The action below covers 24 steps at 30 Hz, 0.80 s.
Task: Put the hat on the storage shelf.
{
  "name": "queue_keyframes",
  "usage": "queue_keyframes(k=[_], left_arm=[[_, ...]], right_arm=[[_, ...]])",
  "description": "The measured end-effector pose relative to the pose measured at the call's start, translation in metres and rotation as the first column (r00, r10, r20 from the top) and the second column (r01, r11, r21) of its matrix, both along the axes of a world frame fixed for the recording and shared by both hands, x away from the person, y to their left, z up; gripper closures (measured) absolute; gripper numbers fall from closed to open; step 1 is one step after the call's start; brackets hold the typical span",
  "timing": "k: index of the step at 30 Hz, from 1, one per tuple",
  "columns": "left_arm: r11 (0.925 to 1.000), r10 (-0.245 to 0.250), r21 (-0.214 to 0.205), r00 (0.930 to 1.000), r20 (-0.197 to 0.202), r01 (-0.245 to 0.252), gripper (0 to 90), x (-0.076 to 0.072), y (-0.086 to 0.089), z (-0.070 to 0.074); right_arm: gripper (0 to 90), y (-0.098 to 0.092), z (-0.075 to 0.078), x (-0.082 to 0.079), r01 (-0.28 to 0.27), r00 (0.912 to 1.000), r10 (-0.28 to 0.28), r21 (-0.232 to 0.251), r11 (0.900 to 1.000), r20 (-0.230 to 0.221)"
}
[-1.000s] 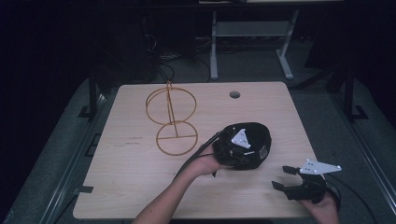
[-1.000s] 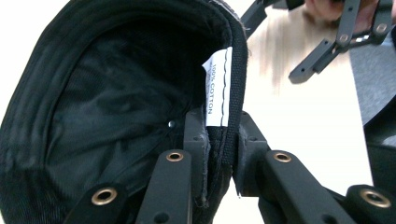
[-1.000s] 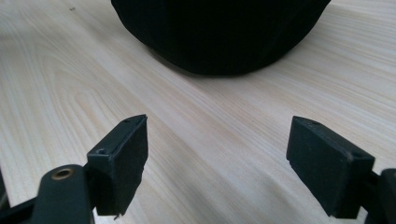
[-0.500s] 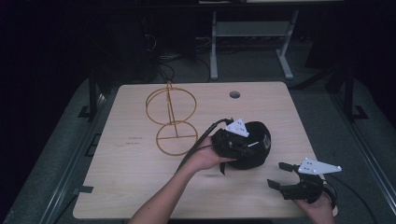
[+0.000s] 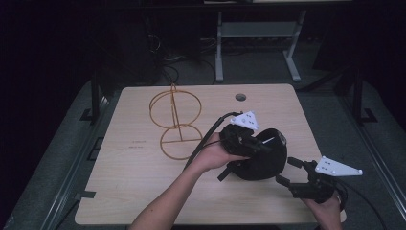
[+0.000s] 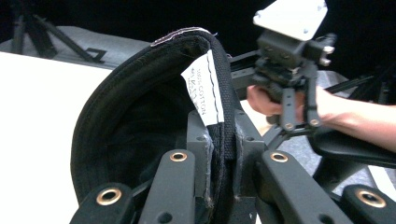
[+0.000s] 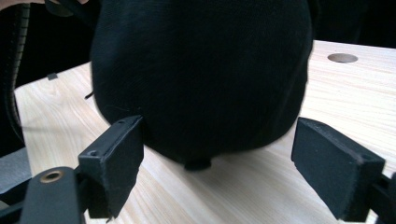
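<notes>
A black cap (image 5: 262, 163) hangs just above the right half of the wooden table (image 5: 143, 191). My left gripper (image 5: 261, 145) is shut on its rim. In the left gripper view the jaws (image 6: 223, 140) pinch the cap's stitched band (image 6: 140, 121) right below a white label (image 6: 203, 91). My right gripper (image 5: 287, 172) stands open just right of the cap, low over the table's front right corner. Seen from the right gripper view, the cap's crown (image 7: 201, 70) hangs in front of the open jaws (image 7: 219, 154), and the pads (image 7: 116, 158) are not touching it.
A gold wire stand (image 5: 174, 122) with a round base and an upright ring sits left of centre on the table. A cable hole (image 5: 240, 97) lies near the far edge. Dark floor and a grey metal frame (image 5: 253, 33) lie beyond the table.
The left hand has lifted the cap off the table while keeping its grip on the rim. The right gripper has risen slightly beside it, still open.
</notes>
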<state>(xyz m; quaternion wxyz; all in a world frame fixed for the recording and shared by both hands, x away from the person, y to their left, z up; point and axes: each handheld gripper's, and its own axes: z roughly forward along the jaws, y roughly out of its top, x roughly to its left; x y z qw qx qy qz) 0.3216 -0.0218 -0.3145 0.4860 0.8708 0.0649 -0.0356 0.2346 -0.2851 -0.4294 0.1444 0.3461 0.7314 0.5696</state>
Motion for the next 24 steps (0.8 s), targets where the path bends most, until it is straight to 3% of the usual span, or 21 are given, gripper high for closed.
queue_keyframes(k=[2,5,6,7,8,13,14,20,24], left_arm=[[1.0000,-0.009,0.003,1.0000,0.000,0.009,80.4,-0.001,-0.002,0.000],[0.9988,-0.048,-0.002,0.9988,0.000,0.048,80.6,-0.005,-0.009,0.002],[0.9982,-0.059,0.000,0.9982,0.002,0.059,80.6,-0.006,-0.010,0.003],[0.9982,-0.059,0.000,0.9982,0.002,0.059,80.7,-0.006,-0.010,0.003],[0.9973,-0.074,-0.003,0.9973,0.002,0.074,80.7,-0.007,-0.011,0.004],[0.9967,-0.081,-0.003,0.9967,0.004,0.081,80.8,-0.009,-0.009,0.007],[0.9975,-0.069,0.015,0.9974,0.021,0.069,80.8,-0.009,-0.006,0.008],[0.9988,-0.041,0.027,0.9988,0.027,0.040,80.7,-0.006,0.006,0.010],[0.9996,-0.021,0.021,0.9995,0.022,0.021,79.1,-0.007,0.014,0.009]], right_arm=[[18.5,0.000,0.000,0.001,-0.003,1.0000,0.003,0.008,1.0000,-0.002],[27.0,-0.001,-0.001,0.000,-0.016,0.9998,0.016,0.014,0.9998,0.009],[33.9,-0.002,-0.001,-0.001,-0.026,0.9996,0.025,0.018,0.9995,0.010],[33.9,-0.002,-0.001,-0.001,-0.026,0.9996,0.025,0.018,0.9995,0.010],[45.9,-0.003,-0.002,-0.002,-0.039,0.9988,0.038,0.029,0.9988,0.030],[75.5,-0.003,0.001,-0.003,-0.076,0.9961,0.074,0.042,0.9962,0.048],[83.1,-0.002,0.002,-0.003,-0.091,0.9945,0.089,0.034,0.9953,0.055],[87.3,0.004,0.007,-0.001,-0.105,0.9928,0.104,0.010,0.9944,0.060],[88.0,0.005,0.010,0.000,-0.103,0.9933,0.101,0.024,0.9944,0.055]])
